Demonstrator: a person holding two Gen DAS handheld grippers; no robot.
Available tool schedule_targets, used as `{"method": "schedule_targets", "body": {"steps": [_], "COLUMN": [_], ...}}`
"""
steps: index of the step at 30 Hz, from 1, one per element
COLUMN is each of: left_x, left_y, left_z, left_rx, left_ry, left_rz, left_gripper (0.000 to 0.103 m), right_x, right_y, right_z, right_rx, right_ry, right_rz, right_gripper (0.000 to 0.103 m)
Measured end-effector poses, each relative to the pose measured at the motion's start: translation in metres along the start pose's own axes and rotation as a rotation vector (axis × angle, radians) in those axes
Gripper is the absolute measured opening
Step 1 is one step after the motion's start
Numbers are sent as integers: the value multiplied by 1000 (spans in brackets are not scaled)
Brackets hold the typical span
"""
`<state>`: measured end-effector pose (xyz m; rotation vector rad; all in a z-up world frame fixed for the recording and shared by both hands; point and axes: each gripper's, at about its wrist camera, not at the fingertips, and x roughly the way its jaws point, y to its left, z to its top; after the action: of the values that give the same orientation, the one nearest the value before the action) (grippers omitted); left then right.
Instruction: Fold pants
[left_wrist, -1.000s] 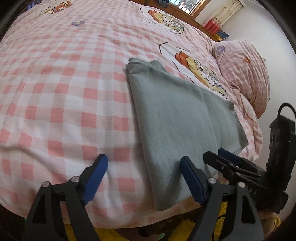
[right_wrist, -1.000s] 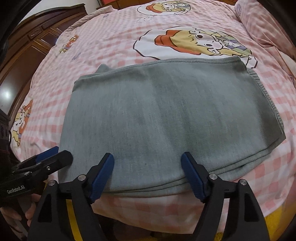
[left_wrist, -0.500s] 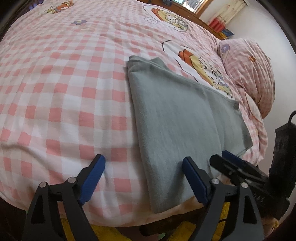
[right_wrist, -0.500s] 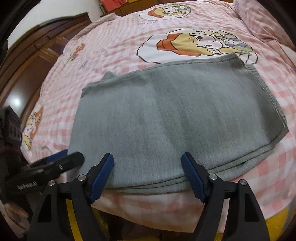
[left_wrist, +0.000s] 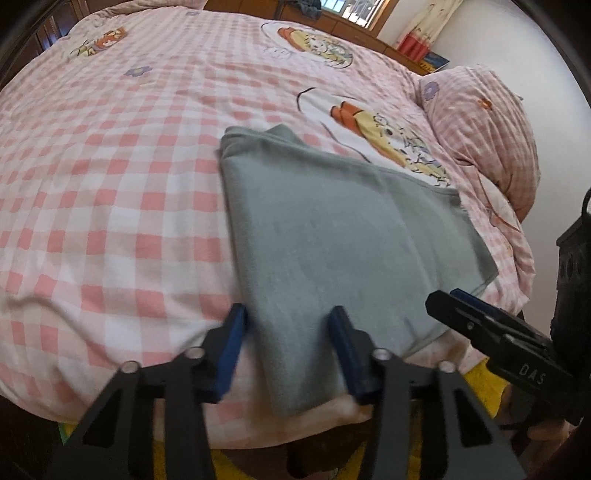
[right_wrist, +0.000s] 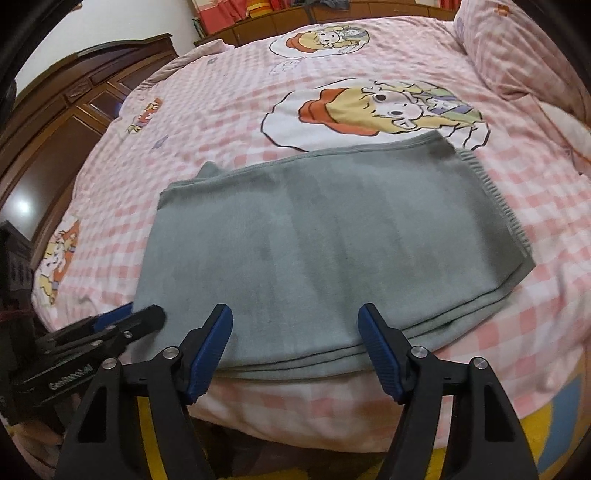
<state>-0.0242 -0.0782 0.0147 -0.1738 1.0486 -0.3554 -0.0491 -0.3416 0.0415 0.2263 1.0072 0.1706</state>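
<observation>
Grey pants (left_wrist: 332, 229) lie folded into a flat rectangle on the pink checked bed, near its front edge. They also show in the right wrist view (right_wrist: 332, 240), with stacked folded edges toward me. My left gripper (left_wrist: 288, 332) is open and empty, its fingers straddling the near left corner of the pants at the bed's edge. My right gripper (right_wrist: 295, 332) is open and empty, just off the near edge of the pants. Each gripper shows in the other's view: the right one (left_wrist: 480, 321), the left one (right_wrist: 122, 325).
A pink checked pillow (left_wrist: 484, 122) lies at the right end of the bed. Cartoon prints (right_wrist: 373, 107) mark the bedspread behind the pants. A dark wooden wardrobe (right_wrist: 59, 122) stands to the left. Yellow floor mat (right_wrist: 517, 435) shows below the bed edge.
Both grippers have drawn back and up from the bed edge. My left gripper has shifted right, so its fingers now frame the pants' near left corner. The pants have not moved.
</observation>
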Motion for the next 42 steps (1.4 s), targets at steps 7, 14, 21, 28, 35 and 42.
{"method": "schedule_targets", "body": {"steps": [7, 14, 21, 28, 35, 42], "left_x": [-7, 8, 9, 16, -10, -49], "left_y": [-1, 11, 8, 8, 2, -45], "left_z": [0, -3, -1, 6, 14, 33], "left_rx": [4, -74, -72, -99, -86, 79], "left_ry": [-35, -1, -13, -38, -95, -170], "left_rz": [-45, -32, -29, -66, -98, -137], "left_gripper": [38, 42, 43, 47, 16, 15], "right_x": [12, 12, 1, -13, -27, -45], "right_y": [-9, -8, -10, -19, -32, -44], "right_z": [-3, -3, -2, -1, 1, 6], "right_rx": [32, 27, 55, 73, 89, 99], "right_ry": [27, 20, 7, -20, -54, -103], "right_rz": [2, 8, 20, 2, -11, -4], "right_gripper": [72, 72, 71, 70, 70, 70]}}
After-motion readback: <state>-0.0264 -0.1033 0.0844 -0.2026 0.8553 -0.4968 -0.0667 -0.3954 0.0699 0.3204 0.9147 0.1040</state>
